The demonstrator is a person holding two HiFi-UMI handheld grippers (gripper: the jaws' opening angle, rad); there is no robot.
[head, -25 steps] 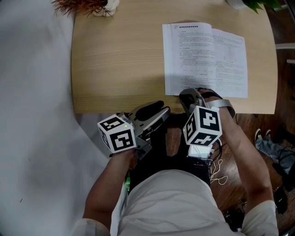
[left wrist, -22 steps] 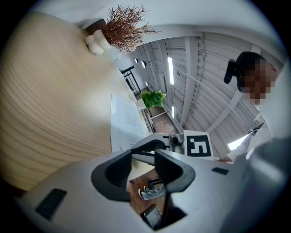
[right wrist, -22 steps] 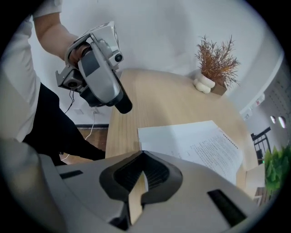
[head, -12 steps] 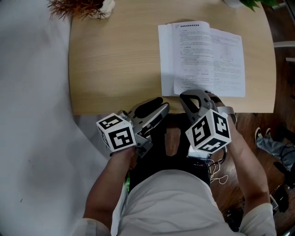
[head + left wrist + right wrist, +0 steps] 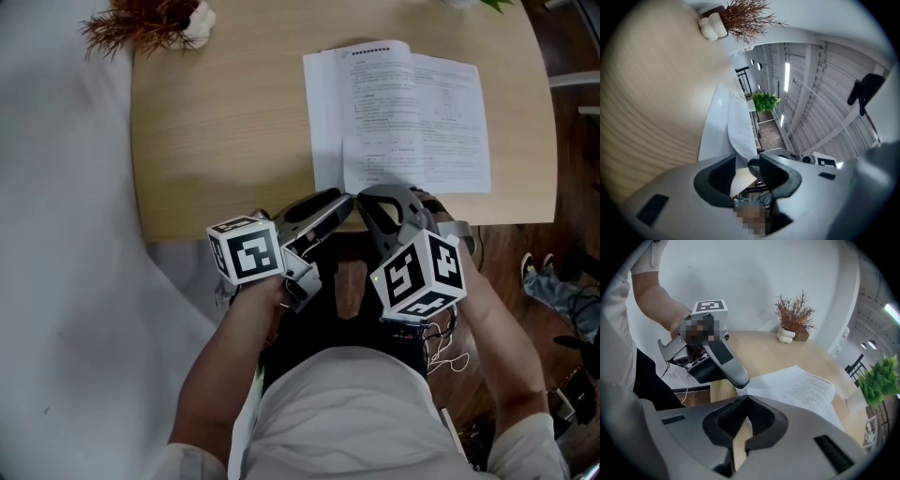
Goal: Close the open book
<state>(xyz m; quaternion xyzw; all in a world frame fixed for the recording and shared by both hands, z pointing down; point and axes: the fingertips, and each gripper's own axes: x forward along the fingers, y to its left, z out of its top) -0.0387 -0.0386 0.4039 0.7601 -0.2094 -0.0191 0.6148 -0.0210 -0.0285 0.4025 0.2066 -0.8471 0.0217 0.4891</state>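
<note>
The open book (image 5: pixel 403 117) lies flat on the wooden table (image 5: pixel 225 122), white printed pages up, near the table's front right. My left gripper (image 5: pixel 343 202) points at the book's near-left corner from the table's front edge. Its jaws stand a little apart, with a page corner (image 5: pixel 740 176) showing in the gap and nothing pressed. Right beside it, my right gripper (image 5: pixel 377 199) hovers over the book's near edge, tilted down, jaws shut and empty. In the right gripper view the left gripper (image 5: pixel 739 379) crosses in front of the book (image 5: pixel 801 390).
A dried brown plant in a white pot (image 5: pixel 145 21) stands at the table's far left corner. A green plant (image 5: pixel 881 380) sits beyond the book. A white wall (image 5: pixel 56 234) runs along the left. The person's lap and cables (image 5: pixel 441 347) are below the table edge.
My left gripper has slid right toward the book's near-left corner, close to the right gripper. The right gripper has lifted slightly and rolled, its marker cube now turned more toward me.
</note>
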